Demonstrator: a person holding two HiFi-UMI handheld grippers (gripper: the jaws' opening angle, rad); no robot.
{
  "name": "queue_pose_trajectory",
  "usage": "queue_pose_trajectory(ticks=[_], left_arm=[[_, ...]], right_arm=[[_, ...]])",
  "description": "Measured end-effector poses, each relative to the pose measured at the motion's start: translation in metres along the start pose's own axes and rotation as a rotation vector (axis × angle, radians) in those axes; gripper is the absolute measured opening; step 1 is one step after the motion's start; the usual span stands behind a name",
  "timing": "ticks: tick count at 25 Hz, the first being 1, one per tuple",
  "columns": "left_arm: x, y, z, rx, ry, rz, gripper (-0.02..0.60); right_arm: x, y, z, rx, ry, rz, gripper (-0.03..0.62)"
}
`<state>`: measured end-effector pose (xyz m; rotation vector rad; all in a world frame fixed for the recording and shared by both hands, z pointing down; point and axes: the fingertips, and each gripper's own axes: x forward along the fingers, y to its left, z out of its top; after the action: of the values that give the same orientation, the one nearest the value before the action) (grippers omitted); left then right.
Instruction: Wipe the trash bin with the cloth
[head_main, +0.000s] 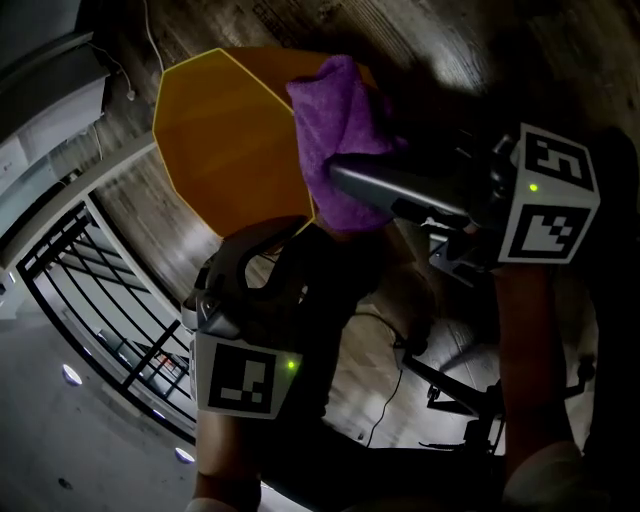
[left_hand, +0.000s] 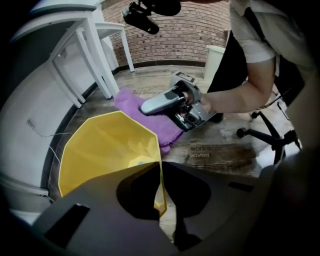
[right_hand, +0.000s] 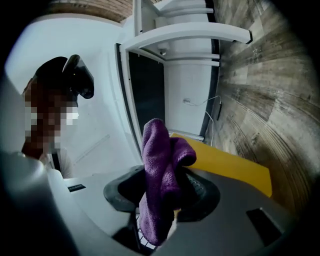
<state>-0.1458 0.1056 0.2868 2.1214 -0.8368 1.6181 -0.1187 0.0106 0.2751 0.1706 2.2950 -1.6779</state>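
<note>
The left gripper (left_hand: 160, 172) pinches the rim of the yellow trash bin (left_hand: 100, 150) on the floor (left_hand: 220, 155), the right gripper (right_hand: 164, 199) squeezes the cloth (right_hand: 157, 150), and 1 hard wipe could tip the bin or pull it free.

Head view dim, deep shadow, only the trash bin (head_main: 225, 140) bright; gripper views better lit, fisheye-curved, black vignetted corners, close foreground soft.
</note>
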Motion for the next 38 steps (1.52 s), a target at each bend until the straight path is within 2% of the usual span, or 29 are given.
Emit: queue_pose_trajectory(ticks=[9, 18, 22, 25, 29, 38], left_arm=[[-0.002, -0.020, 0.003, -0.006, -0.059, -0.106, 0.026], [-0.006, -0.030, -0.008, -0.011, -0.074, -0.138, 0.026], [-0.009, -0.031, -0.014, -0.003, -0.056, -0.144, 0.026], [-0.010, -0.033, -0.016, -0.014, -0.085, -0.145, 0.026], [-0.011, -0.032, -0.021, -0.018, -0.053, -0.144, 0.026], [-0.009, -0.030, -0.021, -0.084, -0.038, -0.126, 0.026]], right_arm=[[-0.026, -0.089, -0.032, 0.044, 0.086, -0.262, 0.167], [-0.055, -0.168, -0.078, 0.103, 0.226, -0.548, 0.167], [-0.065, -0.195, -0.098, 0.119, 0.276, -0.674, 0.167], [-0.069, -0.209, -0.111, 0.122, 0.304, -0.751, 0.167], [-0.072, -0.221, -0.119, 0.108, 0.335, -0.815, 0.167], [-0.072, -0.220, -0.122, 0.105, 0.326, -0.831, 0.167]])
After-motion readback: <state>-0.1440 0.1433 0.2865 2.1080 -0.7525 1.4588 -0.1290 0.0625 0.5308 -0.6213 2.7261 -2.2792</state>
